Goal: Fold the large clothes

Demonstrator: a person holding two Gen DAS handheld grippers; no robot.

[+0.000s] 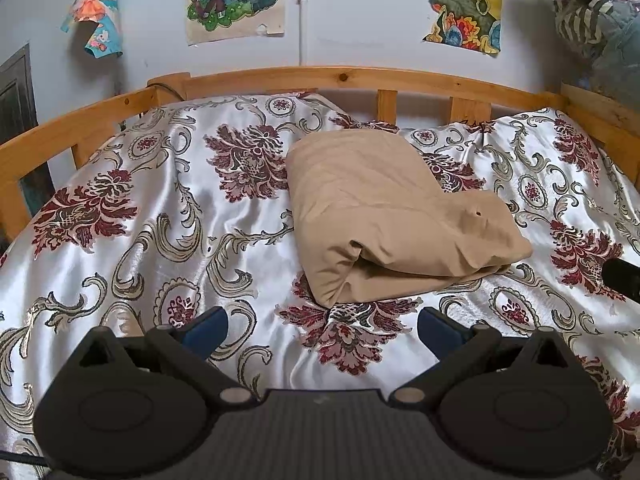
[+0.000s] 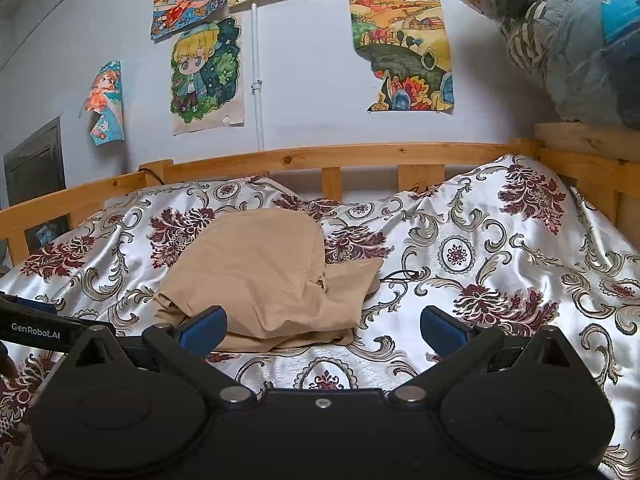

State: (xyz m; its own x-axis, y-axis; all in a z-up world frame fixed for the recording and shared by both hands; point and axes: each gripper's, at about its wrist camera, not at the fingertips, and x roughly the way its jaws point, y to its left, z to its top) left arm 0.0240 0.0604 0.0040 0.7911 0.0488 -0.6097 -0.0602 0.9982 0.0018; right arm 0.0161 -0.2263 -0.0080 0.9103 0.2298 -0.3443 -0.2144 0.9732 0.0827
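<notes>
Both grippers' fingers (image 1: 438, 326) spread; tan garment (image 1: 384, 216) folded.

Matt tan garment (image 1: 384, 208); seemingly satin bedspread (image 1: 160, 208).

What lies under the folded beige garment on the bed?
The folded beige garment rests on a shiny white bedspread with dark red flowers. The spread shows all around it; the part beneath is covered. Both open grippers, left and right, hold nothing.
</notes>
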